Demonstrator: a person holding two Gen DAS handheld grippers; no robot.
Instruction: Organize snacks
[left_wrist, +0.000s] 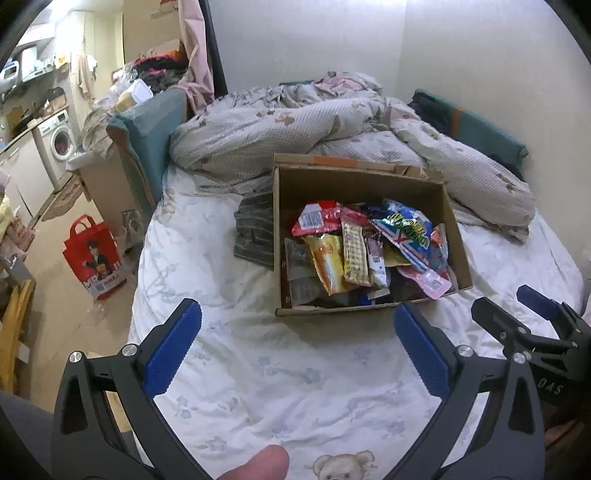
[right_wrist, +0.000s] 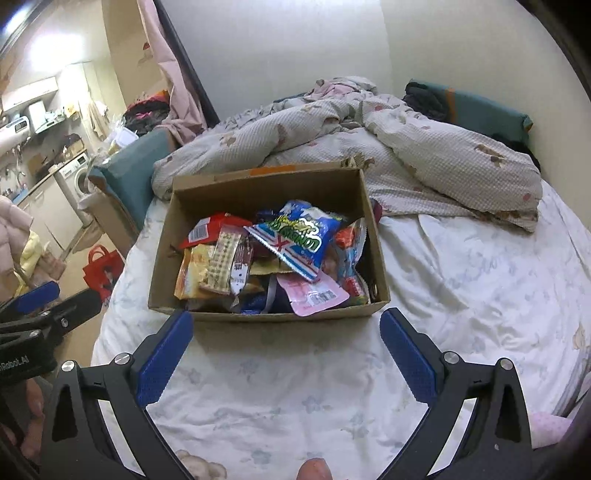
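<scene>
An open cardboard box stands on the bed, full of several snack packets. A blue and green chip bag lies on top, with a red packet, a yellow packet and a pink packet. My left gripper is open and empty, just short of the box's near wall. My right gripper is open and empty, also at the near wall. Each gripper shows at the edge of the other's view.
The bed has a white floral sheet. A crumpled duvet lies behind the box. A striped cloth lies left of the box. A red bag stands on the floor at left.
</scene>
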